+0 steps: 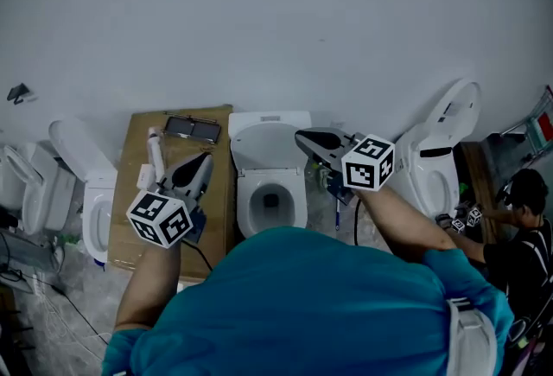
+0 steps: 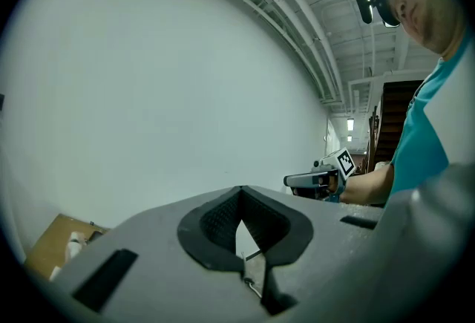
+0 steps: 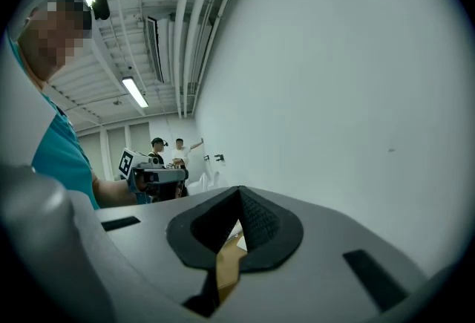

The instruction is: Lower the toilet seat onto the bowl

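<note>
A white toilet (image 1: 270, 119) stands against the wall in the middle of the head view. Its seat and lid (image 1: 263, 148) are tilted up at the back above the open bowl (image 1: 273, 203). My left gripper (image 1: 206, 160) is held up in the air to the left of the bowl, over a cardboard box, jaws together and nothing in them. My right gripper (image 1: 301, 137) hovers by the raised seat's right edge, also shut and empty; I cannot tell whether it touches the seat. Each gripper view faces the bare white wall: the left gripper (image 2: 241, 194) and the right gripper (image 3: 239, 194) show closed tips.
A cardboard box (image 1: 130, 210) with a bottle (image 1: 155, 154) and a dark flat object (image 1: 192, 128) stands left of the toilet. More toilets stand at the left (image 1: 86, 193) and right (image 1: 441, 149). A person (image 1: 523, 227) crouches at the right edge.
</note>
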Demonstrator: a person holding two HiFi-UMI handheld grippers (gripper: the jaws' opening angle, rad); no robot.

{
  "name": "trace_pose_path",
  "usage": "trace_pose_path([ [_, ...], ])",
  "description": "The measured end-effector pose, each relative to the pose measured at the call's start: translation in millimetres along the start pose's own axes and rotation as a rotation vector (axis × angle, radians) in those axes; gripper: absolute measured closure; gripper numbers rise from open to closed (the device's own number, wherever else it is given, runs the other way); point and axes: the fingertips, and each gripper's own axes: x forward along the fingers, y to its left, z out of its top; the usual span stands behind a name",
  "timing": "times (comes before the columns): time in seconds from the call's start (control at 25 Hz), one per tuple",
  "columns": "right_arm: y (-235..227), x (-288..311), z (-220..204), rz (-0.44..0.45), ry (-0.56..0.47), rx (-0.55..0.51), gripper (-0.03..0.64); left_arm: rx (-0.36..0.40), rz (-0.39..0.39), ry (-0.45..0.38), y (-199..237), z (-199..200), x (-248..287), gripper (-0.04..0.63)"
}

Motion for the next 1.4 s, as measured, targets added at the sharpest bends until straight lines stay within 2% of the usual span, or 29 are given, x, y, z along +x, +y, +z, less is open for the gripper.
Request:
trace_pose_path([
  [0.12,-29.3,-29.3,8.4,0.002,-0.021,-0.002,0.618,0.000,0.035,-0.038,-20.1,10.4,29.7,0.592],
  [0.36,-72.4,-84.0,18.9,0.035,-0.014,-0.050,0.618,-0.056,0.080,-0.109,-67.7,12.9,86.5,0.592],
  [0.48,-90.4,-91.4,21.6,0.061,-0.015,-0.040,0.618,-0.077,0.097,-0.117,-73.9,12.9,108.7,0.592],
  [0.6,-100.0,-87.7,26.4,0.061,-0.029,-0.038,0.618,-0.052,0.088,-0.096,-77.3,16.2,120.8,0.592],
  [0.84,-88.7,-76.0,5.5,0.060,-0.032,-0.008,0.618,-0.023,0.066,-0.043,-75.7,6.4,114.3,0.592],
  [1.04,-79.7,-57.4,4.7,0.059,-0.039,0.006,0.618,-0.026,0.057,-0.042,-61.0,6.8,102.3,0.592],
  [1.4,-60.0,-47.2,3.0,0.070,-0.006,-0.030,0.618,-0.039,0.059,-0.054,-53.4,5.8,82.2,0.592],
])
